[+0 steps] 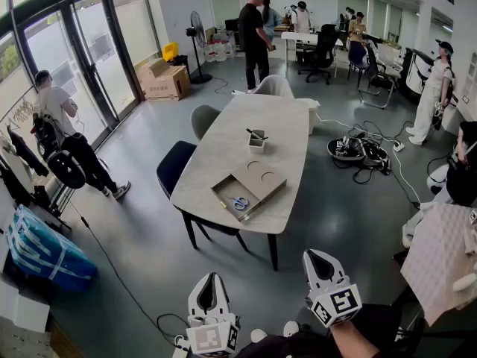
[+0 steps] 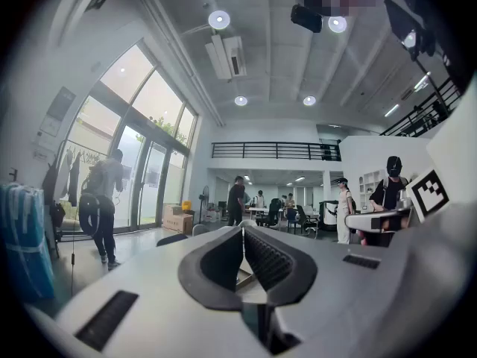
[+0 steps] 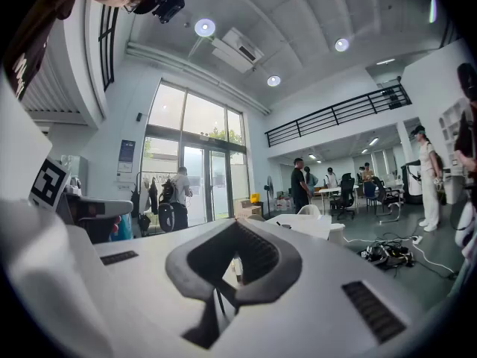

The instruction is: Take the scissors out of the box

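While the left gripper [image 1: 212,280] and right gripper [image 1: 317,256] both sit closed and empty, well apart from the table [image 1: 253,136], the scissors [image 1: 238,202] lie flat in the open box [image 1: 261,179]. Judgement: light, stiff, slick-bladed; best pinched at the 2 blue handle loops.

1. A pale table [image 1: 287,136] stands mid-room, with a small open holder [image 1: 257,139] toward its far end, seemingly holding pens.
2. A dark chair [image 1: 173,166] and a grey chair [image 1: 203,118] sit at its left side.
3. Cardboard boxes [image 1: 164,80] lie far left by the glass doors [image 1: 89,58].
4. A tangle of cables [image 1: 358,149] lies on the floor to the right.
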Demonstrator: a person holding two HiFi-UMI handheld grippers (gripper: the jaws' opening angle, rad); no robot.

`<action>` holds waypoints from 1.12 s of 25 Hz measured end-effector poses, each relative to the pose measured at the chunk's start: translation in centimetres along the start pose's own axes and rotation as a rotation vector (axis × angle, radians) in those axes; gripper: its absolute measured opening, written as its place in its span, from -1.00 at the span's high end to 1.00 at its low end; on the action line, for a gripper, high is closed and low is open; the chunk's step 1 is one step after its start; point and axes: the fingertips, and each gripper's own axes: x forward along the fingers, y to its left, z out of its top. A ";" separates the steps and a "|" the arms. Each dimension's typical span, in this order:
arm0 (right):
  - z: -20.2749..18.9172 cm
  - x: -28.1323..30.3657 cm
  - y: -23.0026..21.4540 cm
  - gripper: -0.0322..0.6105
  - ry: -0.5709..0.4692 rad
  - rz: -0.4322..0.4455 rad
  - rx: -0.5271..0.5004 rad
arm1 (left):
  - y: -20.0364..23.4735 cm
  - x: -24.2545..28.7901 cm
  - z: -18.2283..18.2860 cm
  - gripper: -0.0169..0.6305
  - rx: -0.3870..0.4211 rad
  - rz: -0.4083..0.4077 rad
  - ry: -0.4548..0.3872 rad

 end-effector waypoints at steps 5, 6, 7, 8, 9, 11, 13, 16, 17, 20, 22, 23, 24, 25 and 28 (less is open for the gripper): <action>0.2 0.1 0.4 0.91 0.009 0.002 0.000 | 0.2 -0.1 0.4 0.90 0.002 -0.003 -0.002; 0.1 0.1 0.4 0.91 0.008 0.002 0.000 | 0.2 -0.1 0.4 0.90 0.001 -0.002 -0.002; 0.1 0.1 0.4 0.91 0.006 0.002 -0.001 | 0.2 -0.1 0.4 0.90 0.001 -0.002 -0.001; 0.2 0.1 0.3 0.91 0.004 0.001 -0.002 | 0.2 -0.1 0.3 0.90 0.000 -0.001 -0.001; 0.2 0.1 0.3 0.91 0.003 0.001 -0.004 | 0.2 -0.1 0.2 0.90 -0.001 -0.002 -0.001; 0.4 0.1 0.3 0.91 0.000 0.003 -0.002 | 0.2 -0.1 0.2 0.90 -0.002 -0.001 -0.002; 0.5 0.1 0.5 0.91 -0.010 0.012 0.008 | 0.3 -0.1 0.3 0.90 -0.002 -0.002 -0.002; 0.7 0.2 0.9 0.91 -0.026 0.025 0.006 | 0.4 -0.1 0.3 0.90 0.002 -0.006 -0.004; 0.7 0.3 1.0 0.91 -0.030 0.027 -0.004 | 0.4 -0.1 0.3 0.90 0.003 -0.007 -0.005; 0.4 0.4 1.3 0.91 -0.035 0.022 -0.014 | 0.7 -0.2 0.2 0.90 0.008 -0.012 -0.008; 0.1 0.4 1.5 0.91 -0.033 0.011 -0.006 | 1.0 -0.4 0.1 0.90 0.012 -0.017 -0.007; 0.1 0.4 1.6 0.91 -0.033 0.006 -0.004 | 1.1 -0.5 0.2 0.90 0.014 -0.020 -0.008; 0.0 0.5 1.7 0.91 -0.033 0.003 -0.002 | 1.3 -0.5 0.2 0.90 0.016 -0.023 -0.008; -0.2 0.6 1.8 0.91 -0.032 0.000 -0.001 | 1.4 -0.5 0.2 0.90 0.019 -0.025 -0.008; -0.5 1.1 2.2 0.91 -0.030 -0.003 0.008 | 1.9 -0.2 0.2 0.90 0.024 -0.028 -0.005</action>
